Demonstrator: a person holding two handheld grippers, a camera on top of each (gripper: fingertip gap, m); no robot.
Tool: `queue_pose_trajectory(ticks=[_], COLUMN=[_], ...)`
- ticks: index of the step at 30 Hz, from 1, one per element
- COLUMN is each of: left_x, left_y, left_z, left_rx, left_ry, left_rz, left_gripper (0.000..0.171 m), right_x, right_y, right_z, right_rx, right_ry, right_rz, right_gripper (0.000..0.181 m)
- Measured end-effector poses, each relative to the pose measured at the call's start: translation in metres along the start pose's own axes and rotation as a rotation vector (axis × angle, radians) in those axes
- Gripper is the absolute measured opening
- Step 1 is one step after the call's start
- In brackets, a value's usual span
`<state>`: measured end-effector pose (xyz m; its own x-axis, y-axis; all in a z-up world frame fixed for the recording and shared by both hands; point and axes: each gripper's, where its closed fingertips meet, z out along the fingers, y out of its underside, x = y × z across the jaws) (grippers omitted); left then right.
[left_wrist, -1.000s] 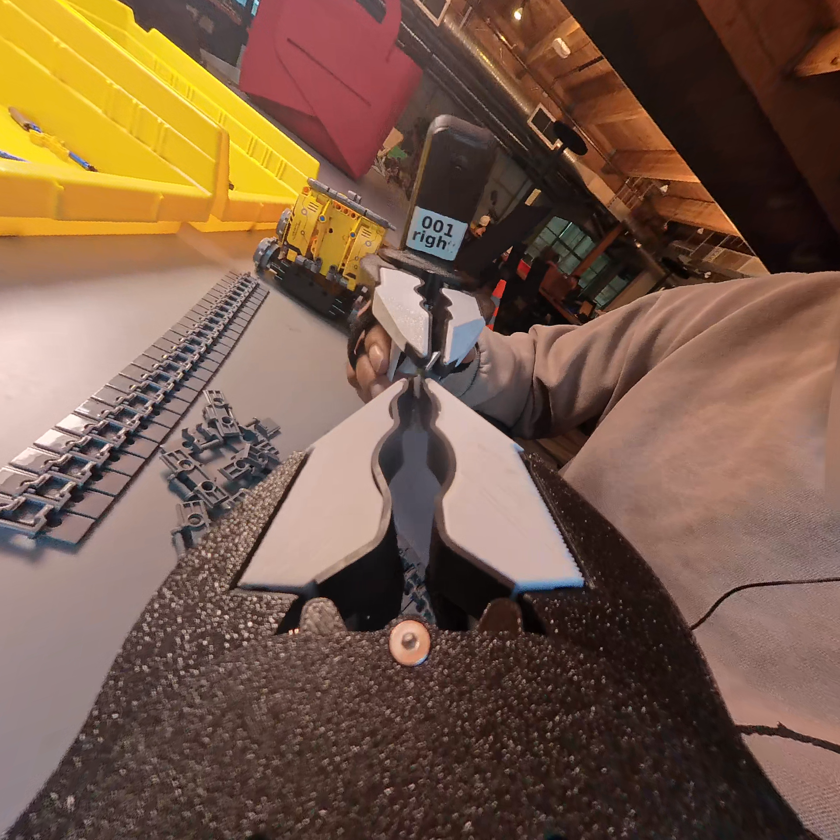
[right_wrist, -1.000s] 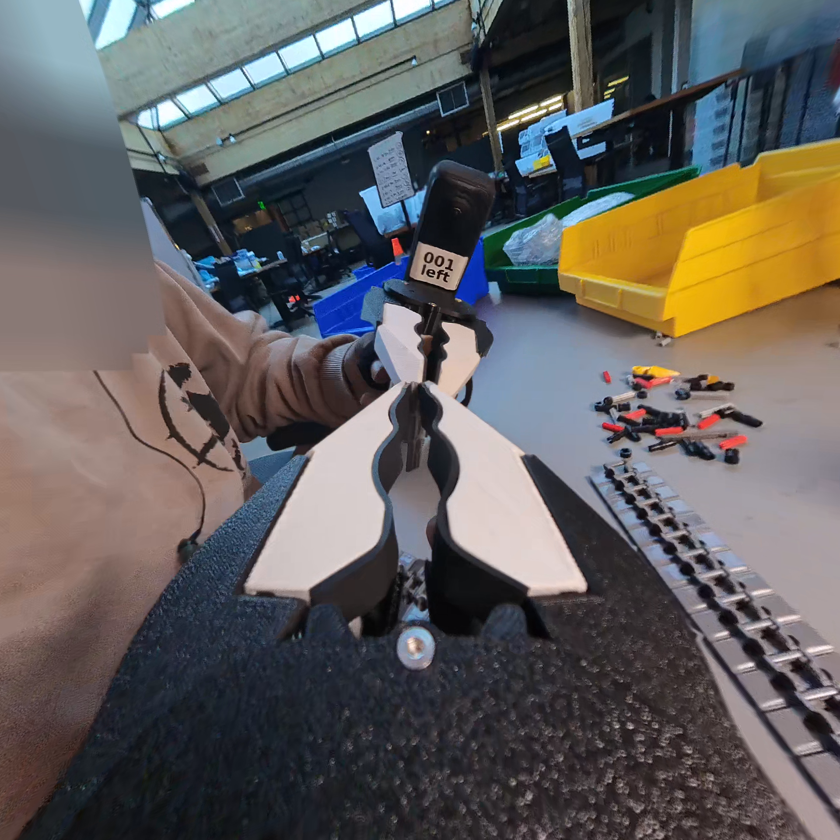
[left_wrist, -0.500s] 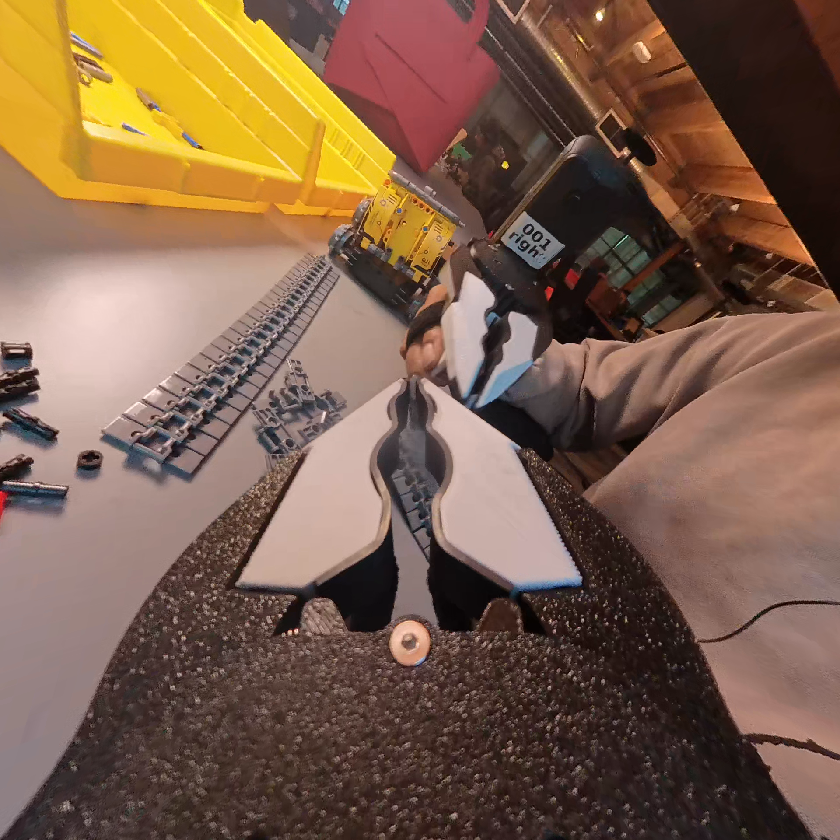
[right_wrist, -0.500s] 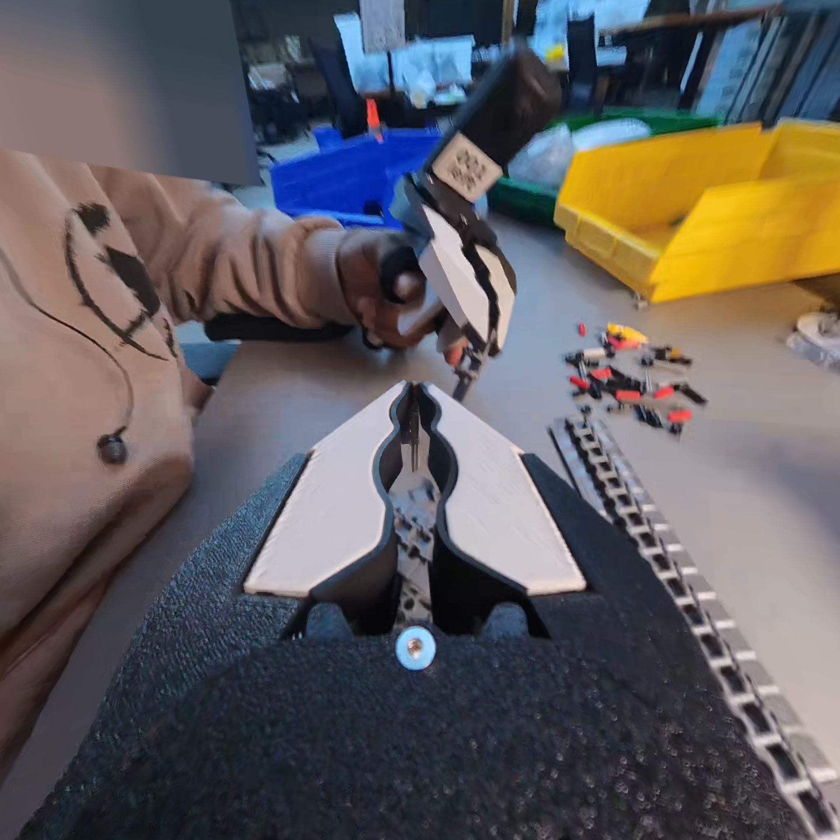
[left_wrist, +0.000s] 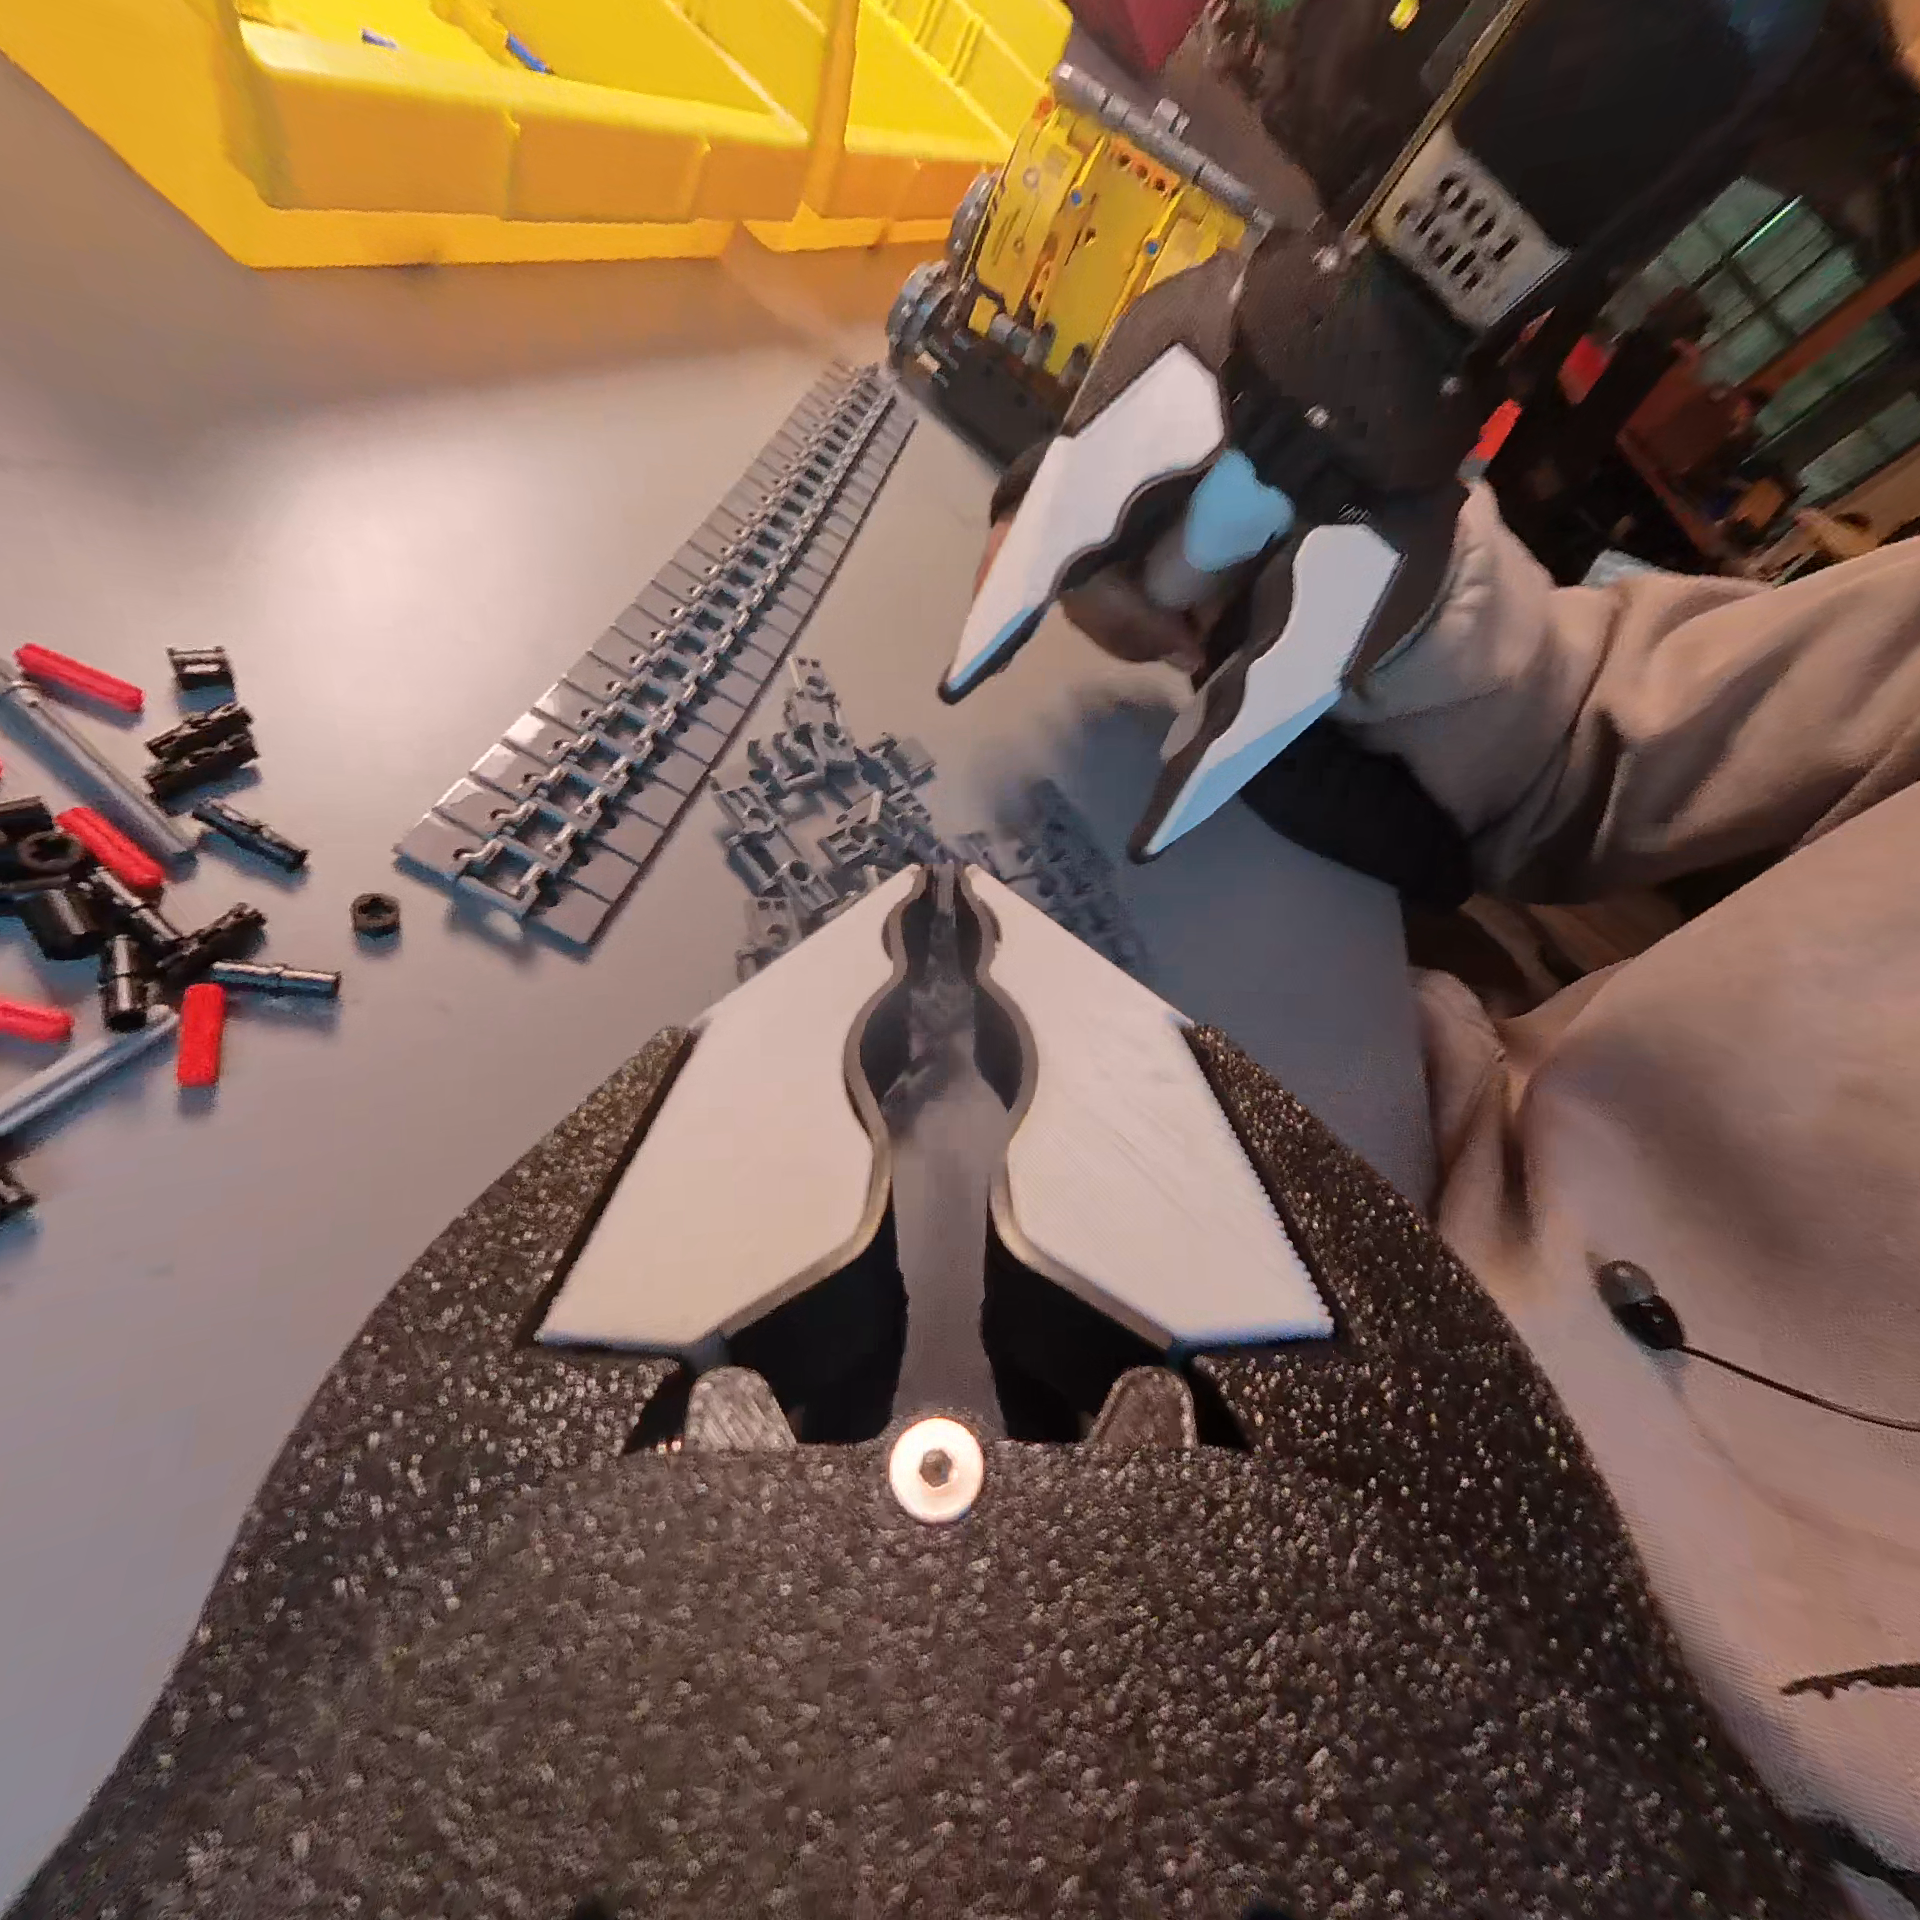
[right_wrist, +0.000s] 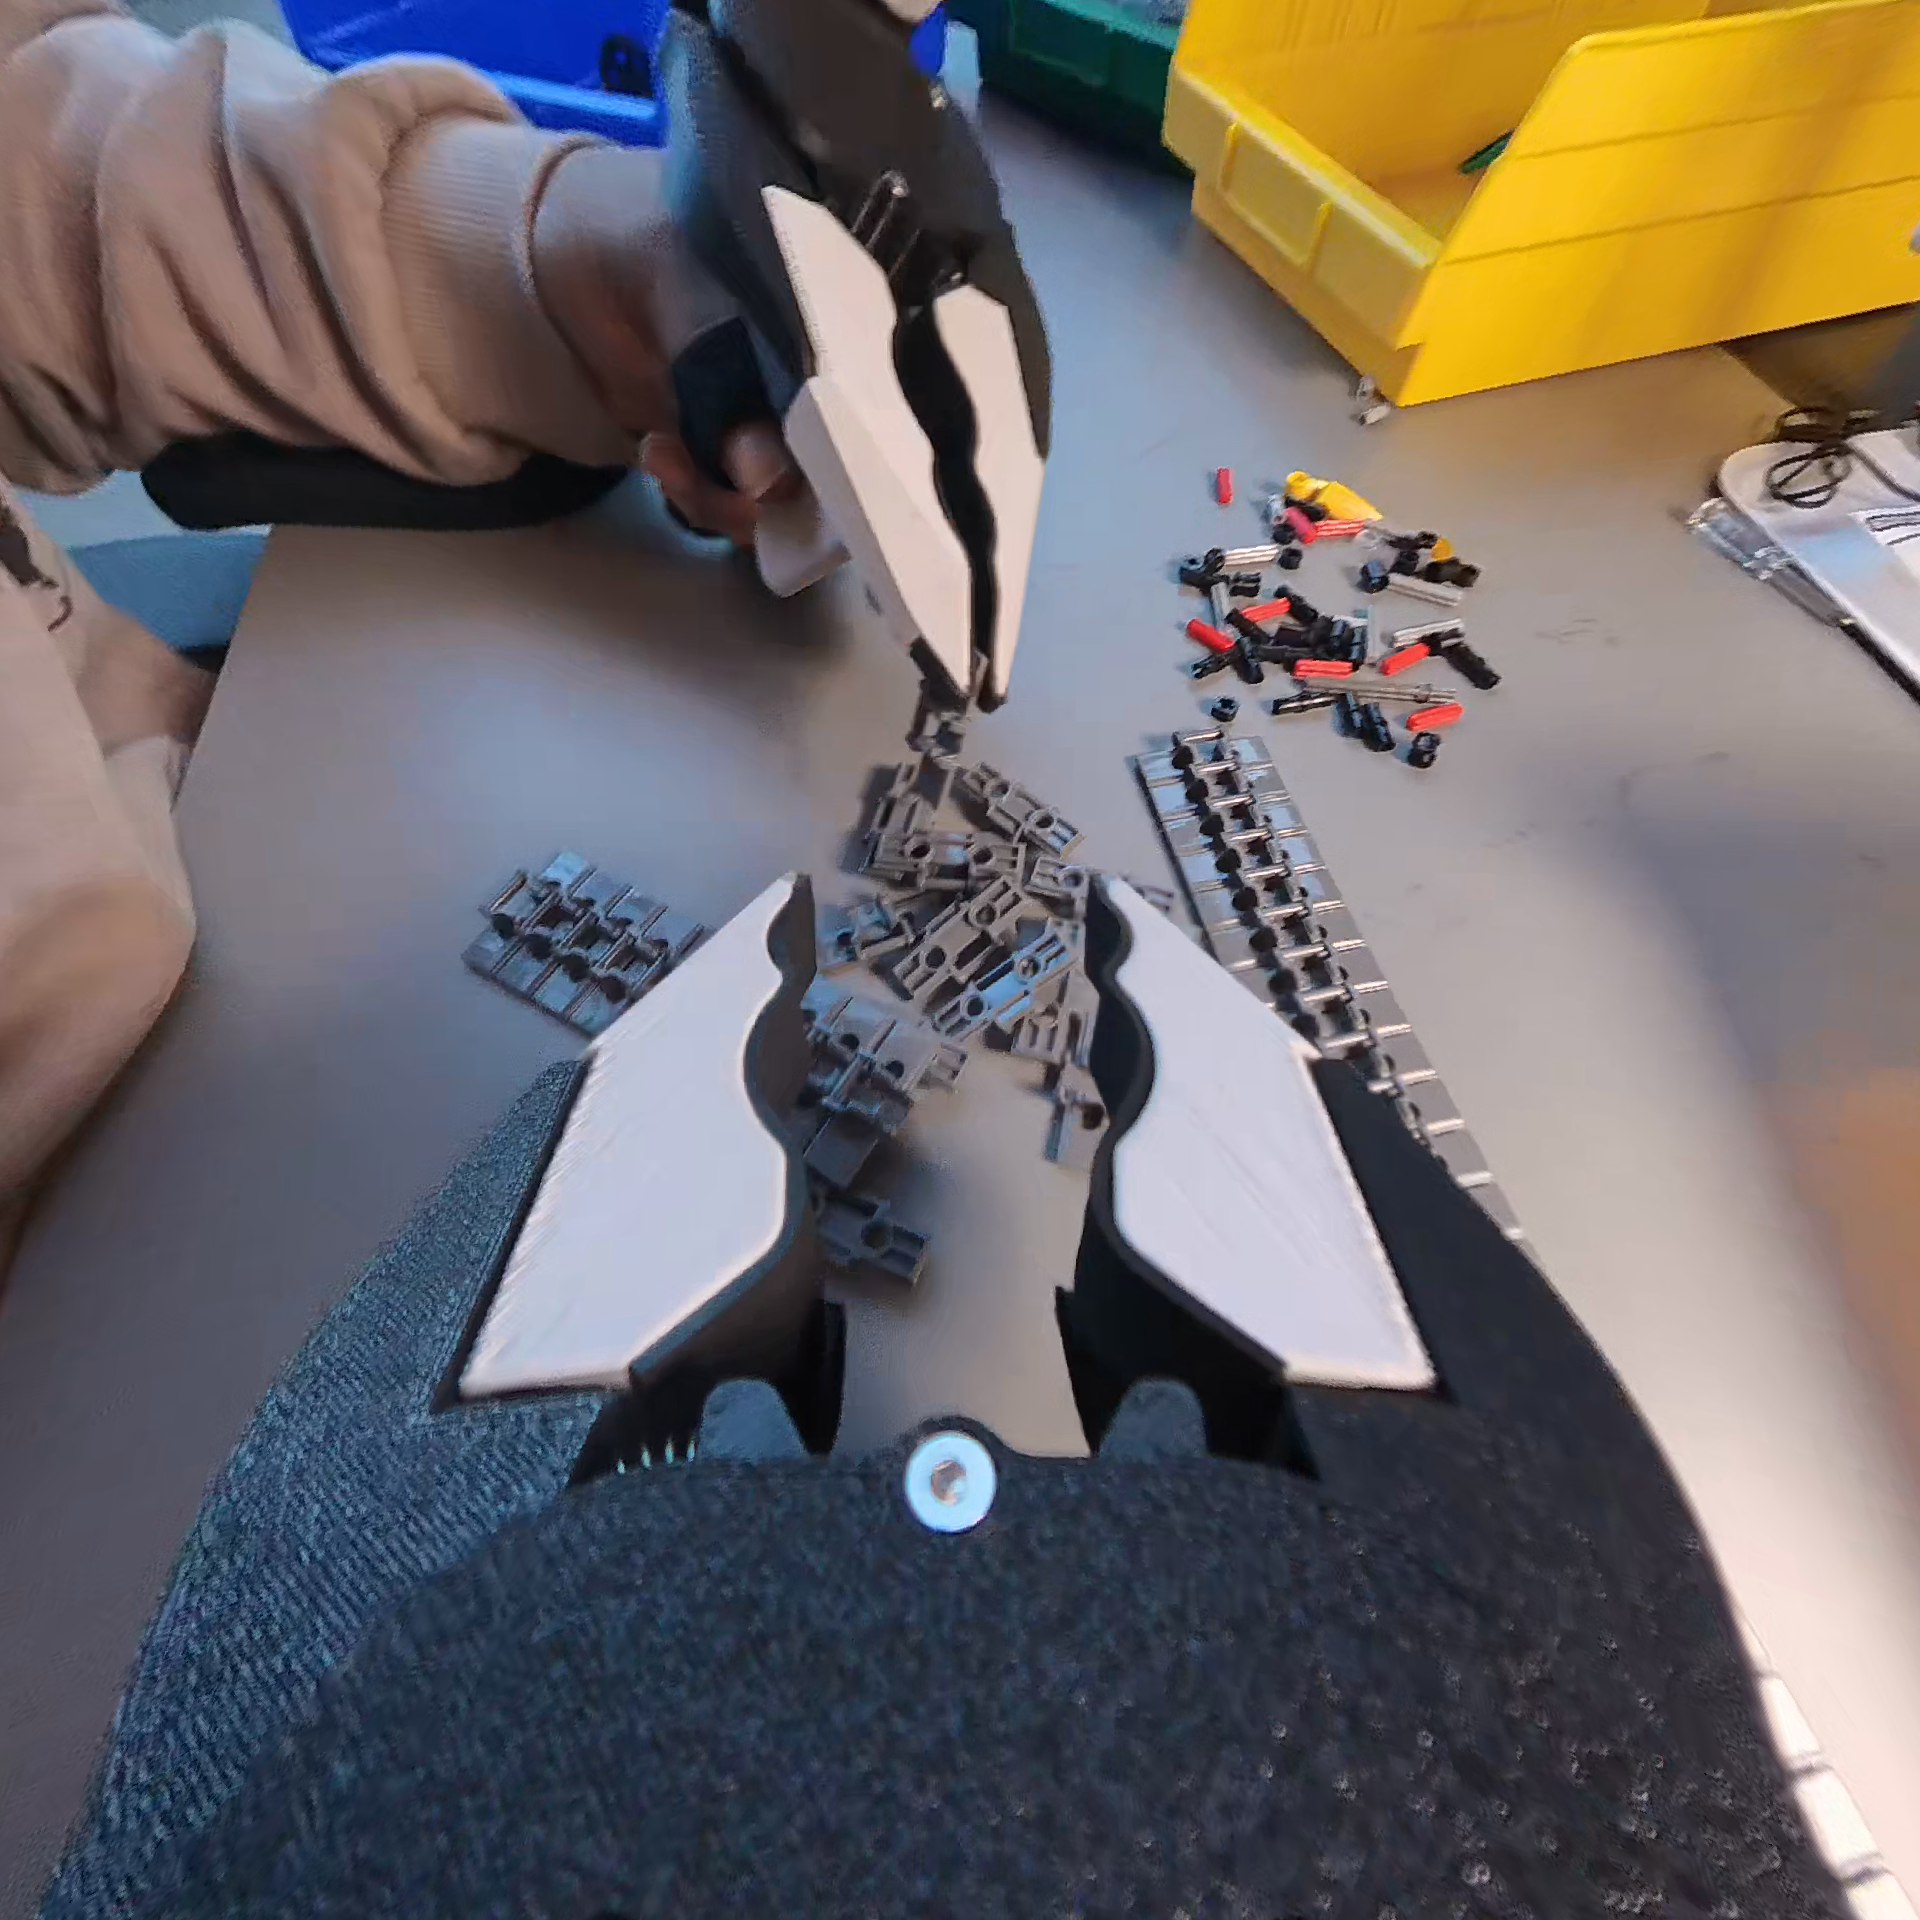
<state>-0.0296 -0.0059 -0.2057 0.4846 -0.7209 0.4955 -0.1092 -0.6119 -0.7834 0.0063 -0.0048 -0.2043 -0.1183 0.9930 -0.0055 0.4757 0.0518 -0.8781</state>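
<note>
**Two hand-held claws over a heap of track links on a grey bench.**

*Left claw*: fingers together, clamped on a single grey link at the very tips. In the right wrist view the link hangs below the tips, pointing down at the far edge of the heap; whether it touches the piece below cannot be told.

*Right claw*: fingers wide apart and holding nothing. It is tilted down over the heap of loose links, which lies between and just beyond the fingertips. No fingertip is clearly in contact with a link.

*Surroundings:*
- A short joined section of links lies flat just beside the right claw's left finger, apart from the heap.
- A long assembled track strip runs along the other side of the heap, close to the right finger.
- A scatter of black and red pins lies beyond the strip.
- Yellow bins stand at the back of the bench.
- A yellow toy vehicle sits at the far end of the strip.
</note>
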Motion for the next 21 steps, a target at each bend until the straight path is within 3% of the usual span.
queue_pose_trajectory(ticks=[4,8,12,15,21], left_x=[-0.019,-0.004,0.018,0.029,0.041], left_y=[0.007,-0.007,-0.010,-0.006,0.010], left_z=[0.004,0.001,0.006,0.010,0.016], left_rx=[-0.057,0.018,0.044,0.040,-0.037], left_ry=[-0.145,-0.094,0.004,0.064,0.163], left_rz=[0.089,0.126,0.146,0.139,0.083], left_gripper=[0.037,0.048,0.053,0.052,0.047], right_x=[-0.023,-0.030,-0.026,-0.027,-0.034], right_y=[0.013,0.040,0.052,0.054,0.030], right_z=[-0.011,-0.012,-0.008,-0.004,-0.007], right_rx=[-0.092,-0.246,-0.306,-0.318,-0.206], right_ry=[-0.107,-0.125,-0.106,-0.095,-0.094], right_rz=[-0.103,-0.134,-0.104,-0.138,-0.209], right_gripper=[0.050,0.056,0.054,0.037,0.032])
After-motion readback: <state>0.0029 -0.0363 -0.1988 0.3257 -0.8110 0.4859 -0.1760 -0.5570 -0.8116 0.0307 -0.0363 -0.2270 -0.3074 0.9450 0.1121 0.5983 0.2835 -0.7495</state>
